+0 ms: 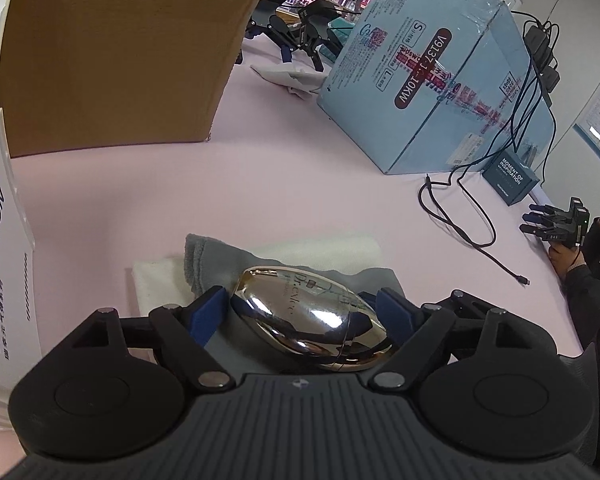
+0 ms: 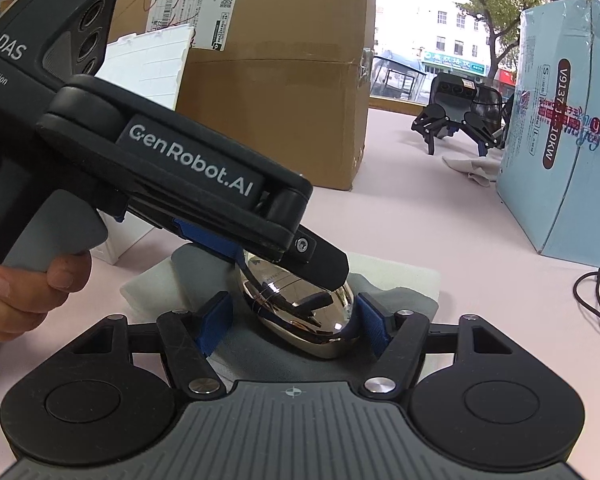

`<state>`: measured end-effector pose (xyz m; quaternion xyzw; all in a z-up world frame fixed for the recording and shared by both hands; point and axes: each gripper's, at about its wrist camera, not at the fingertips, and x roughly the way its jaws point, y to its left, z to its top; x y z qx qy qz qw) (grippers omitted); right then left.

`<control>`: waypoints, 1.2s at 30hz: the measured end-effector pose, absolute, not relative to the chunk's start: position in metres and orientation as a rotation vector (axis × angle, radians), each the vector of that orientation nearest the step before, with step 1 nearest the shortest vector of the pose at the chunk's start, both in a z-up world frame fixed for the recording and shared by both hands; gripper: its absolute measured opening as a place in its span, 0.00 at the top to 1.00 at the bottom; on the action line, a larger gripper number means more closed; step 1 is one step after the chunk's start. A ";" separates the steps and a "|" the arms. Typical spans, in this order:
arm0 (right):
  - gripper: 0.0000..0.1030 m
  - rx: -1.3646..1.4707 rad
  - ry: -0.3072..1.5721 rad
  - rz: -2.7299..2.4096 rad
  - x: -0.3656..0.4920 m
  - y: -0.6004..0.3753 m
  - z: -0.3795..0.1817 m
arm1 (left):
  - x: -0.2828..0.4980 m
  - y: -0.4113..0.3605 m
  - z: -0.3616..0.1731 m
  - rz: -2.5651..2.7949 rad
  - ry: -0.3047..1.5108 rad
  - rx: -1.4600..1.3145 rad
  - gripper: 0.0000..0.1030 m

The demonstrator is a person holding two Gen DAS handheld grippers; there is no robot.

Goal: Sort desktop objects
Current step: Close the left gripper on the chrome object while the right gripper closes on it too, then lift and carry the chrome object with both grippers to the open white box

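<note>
Left gripper point(image 1: 304, 312): blue fingers point(image 1: 210, 312) flank a chrome egg-shaped case point(image 1: 312, 320), seemingly in contact on both sides. The case rests on a grey cloth point(image 1: 216, 260) over a white pad point(image 1: 156, 284), on the pink table point(image 1: 300, 184). Behind stand a cardboard box point(image 1: 120, 52) and a blue carton point(image 1: 432, 80).

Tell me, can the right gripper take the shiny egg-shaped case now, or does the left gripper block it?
Probably yes. The right gripper already has the shiny case between its open fingers; the left gripper lies across the case's far end only.

The shiny gold egg-shaped case point(image 1: 314, 320) reads "Dr.exlce". The black handheld left gripper point(image 2: 300, 276) reads "GenRobot.AI" and "DAS". The pale blue cardboard box point(image 1: 440, 92) reads "V9137-1-10KW". The white board point(image 1: 4, 240) reads "MOMENT OF INSPIRATION".
</note>
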<state>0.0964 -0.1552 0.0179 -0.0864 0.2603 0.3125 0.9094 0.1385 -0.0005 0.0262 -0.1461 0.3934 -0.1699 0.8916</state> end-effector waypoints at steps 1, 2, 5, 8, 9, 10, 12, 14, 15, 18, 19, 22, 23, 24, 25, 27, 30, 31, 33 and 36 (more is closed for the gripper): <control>0.45 -0.163 0.541 0.644 0.098 -0.156 0.018 | 0.138 -0.001 0.027 -0.344 0.814 -0.295 0.28; 0.45 -0.152 0.545 0.643 0.098 -0.156 0.018 | 0.138 -0.001 0.027 -0.339 0.814 -0.290 0.29; 0.45 -0.141 0.543 0.643 0.097 -0.156 0.018 | 0.137 0.000 0.027 -0.329 0.813 -0.298 0.30; 0.45 -0.122 0.538 0.644 0.095 -0.157 0.020 | 0.137 0.004 0.028 -0.324 0.814 -0.324 0.30; 0.45 -0.117 0.533 0.643 0.095 -0.157 0.020 | 0.137 0.005 0.029 -0.324 0.813 -0.332 0.30; 0.45 -0.111 0.530 0.642 0.095 -0.156 0.021 | 0.137 0.006 0.029 -0.325 0.812 -0.336 0.30; 0.45 -0.108 0.523 0.639 0.095 -0.156 0.021 | 0.136 0.006 0.031 -0.325 0.810 -0.336 0.30; 0.45 -0.114 0.507 0.637 0.093 -0.155 0.021 | 0.135 0.006 0.033 -0.321 0.805 -0.336 0.30; 0.45 -0.111 0.496 0.635 0.093 -0.155 0.022 | 0.134 0.006 0.034 -0.320 0.799 -0.338 0.30; 0.45 -0.088 0.453 0.631 0.089 -0.157 0.025 | 0.130 0.007 0.041 -0.324 0.773 -0.342 0.30; 0.45 -0.079 0.434 0.630 0.089 -0.158 0.026 | 0.128 0.007 0.045 -0.325 0.759 -0.342 0.30; 0.45 -0.068 0.389 0.632 0.084 -0.159 0.030 | 0.121 0.006 0.054 -0.323 0.722 -0.326 0.30; 0.45 -0.064 0.378 0.633 0.083 -0.159 0.031 | 0.119 0.005 0.057 -0.321 0.708 -0.316 0.30; 0.45 -0.056 0.367 0.633 0.082 -0.160 0.033 | 0.116 0.004 0.060 -0.319 0.693 -0.305 0.30; 0.45 -0.048 0.355 0.635 0.081 -0.161 0.034 | 0.113 0.003 0.063 -0.317 0.678 -0.294 0.30; 0.45 -0.031 0.332 0.639 0.079 -0.164 0.037 | 0.107 0.000 0.069 -0.314 0.647 -0.275 0.30; 0.45 -0.009 0.304 0.645 0.077 -0.167 0.042 | 0.100 -0.002 0.077 -0.312 0.610 -0.251 0.30; 0.45 -0.003 0.295 0.646 0.076 -0.168 0.044 | 0.098 -0.002 0.079 -0.311 0.601 -0.247 0.30; 0.46 0.006 0.277 0.648 0.074 -0.169 0.047 | 0.094 -0.002 0.084 -0.311 0.584 -0.242 0.30; 0.45 0.024 0.259 0.654 0.072 -0.171 0.052 | 0.088 -0.001 0.092 -0.316 0.563 -0.245 0.30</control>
